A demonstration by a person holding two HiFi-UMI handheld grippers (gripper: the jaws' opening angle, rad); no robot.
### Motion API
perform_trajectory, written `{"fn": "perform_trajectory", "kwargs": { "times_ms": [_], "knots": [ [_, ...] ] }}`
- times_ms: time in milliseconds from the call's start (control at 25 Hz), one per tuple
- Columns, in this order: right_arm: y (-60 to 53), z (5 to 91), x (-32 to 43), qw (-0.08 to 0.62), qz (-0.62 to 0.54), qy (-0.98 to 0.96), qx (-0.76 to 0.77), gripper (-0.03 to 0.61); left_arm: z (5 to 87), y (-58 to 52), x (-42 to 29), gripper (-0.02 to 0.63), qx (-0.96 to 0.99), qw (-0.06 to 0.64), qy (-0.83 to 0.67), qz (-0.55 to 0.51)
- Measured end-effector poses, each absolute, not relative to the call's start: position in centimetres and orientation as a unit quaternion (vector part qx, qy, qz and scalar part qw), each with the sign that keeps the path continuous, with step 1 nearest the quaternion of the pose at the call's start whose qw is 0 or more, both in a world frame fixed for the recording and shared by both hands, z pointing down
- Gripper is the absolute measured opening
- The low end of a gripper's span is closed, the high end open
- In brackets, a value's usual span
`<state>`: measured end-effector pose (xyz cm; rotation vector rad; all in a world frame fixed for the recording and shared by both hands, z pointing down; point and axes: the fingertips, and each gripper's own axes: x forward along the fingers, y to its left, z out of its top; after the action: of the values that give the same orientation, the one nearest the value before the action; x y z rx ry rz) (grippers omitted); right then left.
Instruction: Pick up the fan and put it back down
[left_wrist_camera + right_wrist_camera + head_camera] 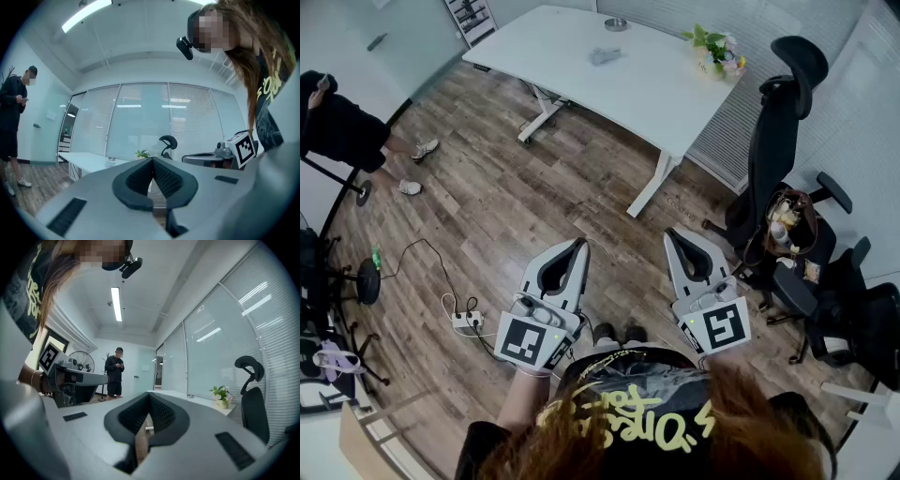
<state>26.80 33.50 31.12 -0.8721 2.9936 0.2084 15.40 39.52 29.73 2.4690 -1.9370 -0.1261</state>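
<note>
A standing fan (80, 361) with a round wire guard shows only in the right gripper view, far off at the left wall, partly hidden behind my left gripper. My left gripper (581, 246) and right gripper (672, 234) are held level side by side in front of me, above the wood floor. Both sets of jaws are shut with nothing between them. The left gripper view shows its closed black pads (145, 180) pointing towards the glass wall. The right gripper (150, 397) points along the room, well short of the fan.
A white table (581, 56) with a potted plant (717, 52) stands ahead. A black office chair (778, 141) with a bag (787, 220) is at the right. A power strip (467, 321) and cable lie on the floor at left. A person (115, 373) stands near the far wall.
</note>
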Motion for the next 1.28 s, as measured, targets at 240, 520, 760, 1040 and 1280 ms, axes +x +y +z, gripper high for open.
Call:
{"fn": "perform_trajectory", "kwargs": {
  "times_ms": [240,520,760,1040,1280],
  "knots": [
    [33.6,30.8,27.0,0.013,0.069,0.960,-0.272,0.003,29.4,39.7,15.6,-0.008,0.781,-0.001,-0.623,-0.042],
    [33.8,30.9,26.8,0.014,0.068,0.962,-0.263,0.002,29.5,39.9,15.4,-0.008,0.775,0.000,-0.630,-0.045],
    [33.6,30.6,27.2,0.022,0.064,0.964,-0.259,0.003,29.1,39.7,15.9,-0.008,0.776,0.006,-0.627,-0.060],
    [32.2,30.1,28.5,0.041,0.029,0.958,-0.284,0.225,28.4,39.5,16.2,0.203,0.770,0.004,-0.634,-0.073],
    [31.4,29.5,29.8,0.051,0.035,0.953,-0.296,0.342,27.3,39.5,17.3,0.433,0.780,-0.008,-0.617,-0.107]
  ]
}}
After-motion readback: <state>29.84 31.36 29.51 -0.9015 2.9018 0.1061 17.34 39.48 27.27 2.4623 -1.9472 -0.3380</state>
